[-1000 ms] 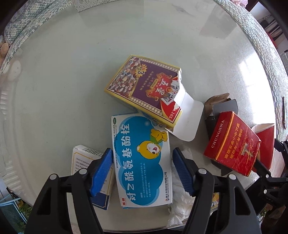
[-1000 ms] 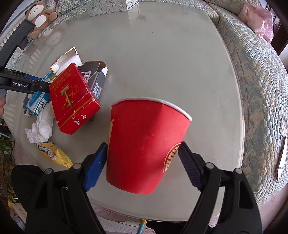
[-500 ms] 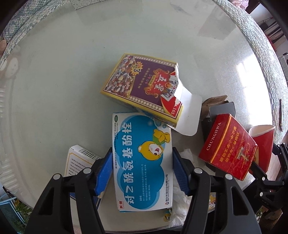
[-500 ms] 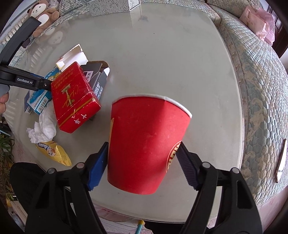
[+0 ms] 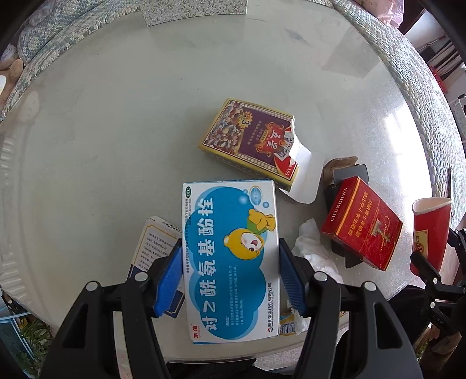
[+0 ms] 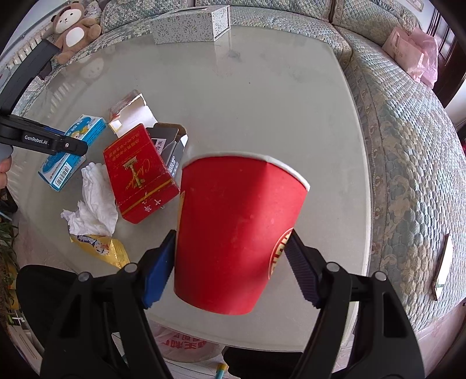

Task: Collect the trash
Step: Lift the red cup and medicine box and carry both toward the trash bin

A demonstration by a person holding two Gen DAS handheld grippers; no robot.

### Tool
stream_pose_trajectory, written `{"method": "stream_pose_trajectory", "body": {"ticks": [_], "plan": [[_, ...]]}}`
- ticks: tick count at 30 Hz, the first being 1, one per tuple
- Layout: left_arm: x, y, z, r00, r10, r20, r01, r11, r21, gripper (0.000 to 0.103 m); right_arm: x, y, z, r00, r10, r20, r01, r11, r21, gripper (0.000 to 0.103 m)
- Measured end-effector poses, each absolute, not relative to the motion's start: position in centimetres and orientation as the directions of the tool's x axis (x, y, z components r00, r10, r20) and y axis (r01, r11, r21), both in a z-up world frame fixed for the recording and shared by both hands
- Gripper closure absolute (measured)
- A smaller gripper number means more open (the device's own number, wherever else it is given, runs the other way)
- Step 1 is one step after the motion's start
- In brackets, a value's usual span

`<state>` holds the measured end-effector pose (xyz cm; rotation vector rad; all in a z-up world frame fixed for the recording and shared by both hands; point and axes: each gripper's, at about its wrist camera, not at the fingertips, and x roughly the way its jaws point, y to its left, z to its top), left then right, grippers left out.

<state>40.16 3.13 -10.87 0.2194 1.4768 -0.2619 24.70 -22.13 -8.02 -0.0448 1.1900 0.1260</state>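
My left gripper (image 5: 230, 277) is shut on the blue and white medicine box (image 5: 230, 259) with a cartoon bear, lifted off the glass table (image 5: 116, 122). The same box (image 6: 72, 151) shows at the left of the right wrist view. My right gripper (image 6: 230, 268) is shut on the red paper cup (image 6: 236, 230), held above the table with its rim pointing away; the cup (image 5: 431, 230) also appears at the right edge of the left wrist view. On the table lie a red cigarette carton (image 5: 361, 224), a purple and yellow box (image 5: 253, 142) with its flap open, and a crumpled tissue (image 5: 314, 250).
A small white box (image 5: 154, 242) lies under the left fingers. A yellow snack wrapper (image 6: 102, 247) sits near the front table edge, a dark open carton (image 6: 171, 142) behind the red carton. A patterned tissue box (image 6: 189, 26) stands at the far edge; a sofa (image 6: 407, 145) surrounds the table.
Both grippers closed on their objects, then rose. The medicine box came up off the table, clear of the purple box, and the cup lifted with the right gripper.
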Motion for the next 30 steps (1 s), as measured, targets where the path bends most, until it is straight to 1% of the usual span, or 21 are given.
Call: {"method": "stream_pose_trajectory", "body": {"ticks": [6, 10, 16, 21, 30], "plan": [[37.7, 3.5, -9.0, 0.118, -0.045, -0.992, 0.303, 0.953, -0.007, 0.043, 23.8, -22.0, -6.0, 0.401, 0.068, -0.914, -0.126, 0.992, 0.019, 0.031], [36.1, 3.4, -6.5, 0.150, -0.048, -0.988, 0.311, 0.951, 0.001, 0.043, 23.0, -21.5, -4.7, 0.425, 0.067, -0.903, -0.131, 0.991, 0.011, 0.031], [31.9, 2.8, -4.9, 0.190, -0.048, -0.981, 0.344, 0.939, 0.021, 0.043, 20.9, -20.6, -2.8, 0.456, 0.073, -0.887, -0.151, 0.989, 0.004, 0.031], [27.8, 2.8, -3.7, 0.224, -0.056, -0.973, 0.360, 0.932, 0.030, 0.043, 18.7, -19.3, -1.2, 0.485, 0.076, -0.871, -0.171, 0.985, -0.009, 0.031], [21.4, 4.0, -3.0, 0.253, -0.103, -0.962, 0.364, 0.931, -0.004, 0.043, 14.1, -16.6, 0.5, 0.522, 0.103, -0.847, -0.231, 0.973, -0.024, 0.031]]}}
